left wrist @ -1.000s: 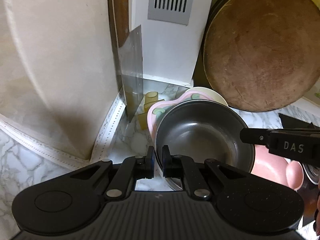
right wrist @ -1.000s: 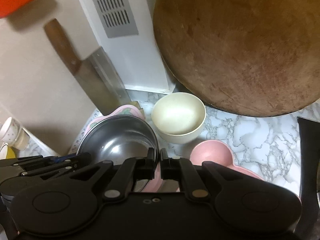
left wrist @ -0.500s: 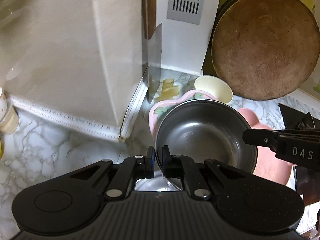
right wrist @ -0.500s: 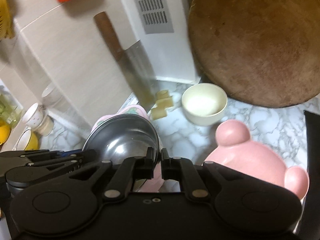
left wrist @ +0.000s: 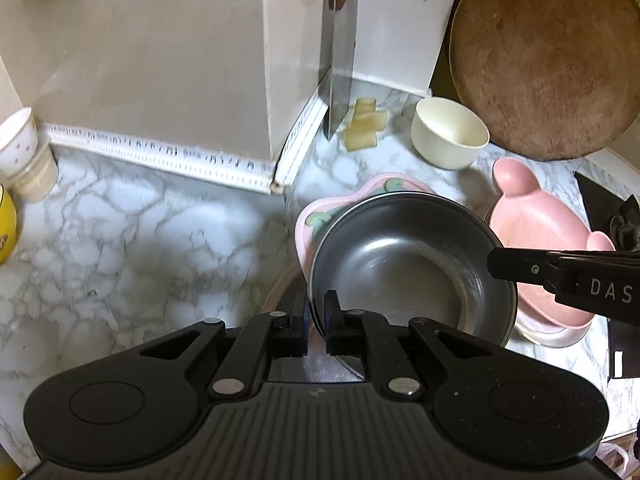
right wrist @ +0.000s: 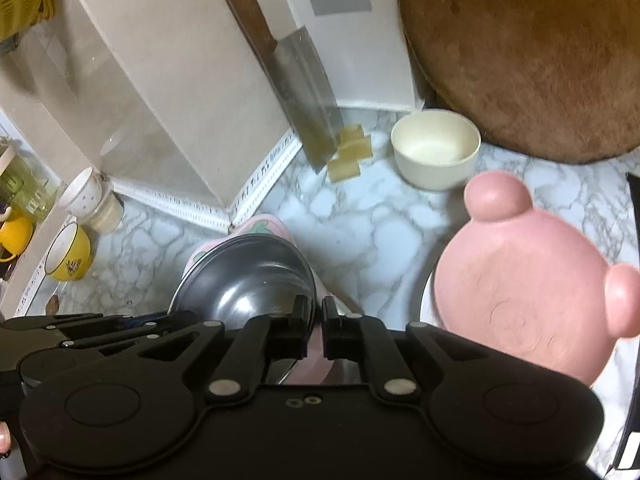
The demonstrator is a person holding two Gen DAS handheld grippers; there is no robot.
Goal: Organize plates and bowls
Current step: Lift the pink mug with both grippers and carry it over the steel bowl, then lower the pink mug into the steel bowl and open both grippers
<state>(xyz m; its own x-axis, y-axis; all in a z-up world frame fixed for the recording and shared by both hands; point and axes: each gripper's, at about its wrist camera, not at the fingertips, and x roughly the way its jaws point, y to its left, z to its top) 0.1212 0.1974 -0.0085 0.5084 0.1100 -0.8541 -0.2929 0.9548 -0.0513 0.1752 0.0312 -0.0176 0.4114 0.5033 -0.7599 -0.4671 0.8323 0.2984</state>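
Left wrist view: round stainless-steel bowl [left wrist: 412,268], nested on a pink scalloped plate with green markings [left wrist: 320,216], directly ahead of the left gripper [left wrist: 316,322]. That gripper's fingers are narrowed onto the steel bowl's near rim, one pad inside, one outside. The right gripper [left wrist: 520,268] enters from the right and reaches the bowl's far-right rim; its closure cannot be told from this view. Behind that claw: pink bear-eared bowl [left wrist: 536,216], stacked on a pale dish. Farther ahead: small cream round bowl [left wrist: 448,132] on the white marble-patterned counter [left wrist: 140,232], just beside a large round brown wooden board [left wrist: 548,56] leaning upright. Ahead, centre: steel cleaver with wooden handle [left wrist: 340,68] propped against the wall corner, pale yellow blocks [left wrist: 364,128] at its foot. Far left: white paper cup [left wrist: 20,140].

Right wrist view: right gripper [right wrist: 316,326] narrowed on the rims of the steel bowl [right wrist: 248,280] and pink plate [right wrist: 264,226]. Pink bear-eared bowl [right wrist: 524,280] close on the right. Yellow mug [right wrist: 70,258] far left.
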